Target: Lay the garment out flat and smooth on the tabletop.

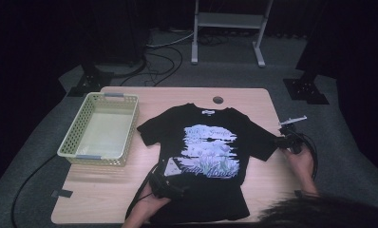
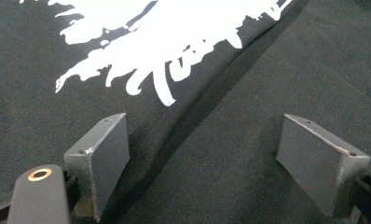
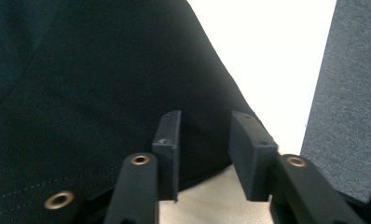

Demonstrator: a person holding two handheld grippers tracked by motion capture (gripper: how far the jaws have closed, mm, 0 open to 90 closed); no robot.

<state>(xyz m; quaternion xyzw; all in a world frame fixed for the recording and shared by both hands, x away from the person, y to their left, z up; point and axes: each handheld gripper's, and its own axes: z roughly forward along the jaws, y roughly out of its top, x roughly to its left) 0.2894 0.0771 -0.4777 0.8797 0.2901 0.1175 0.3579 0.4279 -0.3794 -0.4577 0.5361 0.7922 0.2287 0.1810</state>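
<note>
High view: a yellow basket (image 1: 101,129) is seen at the table's (image 1: 97,190) left; beside it a black T-shirt (image 1: 203,156) is laid flat, collar pointed away, long axis near-to-far; the left gripper (image 1: 170,183) is held spread over its lower print; the right gripper (image 1: 286,140), jaws parted, is set at the sleeve hem.
</note>
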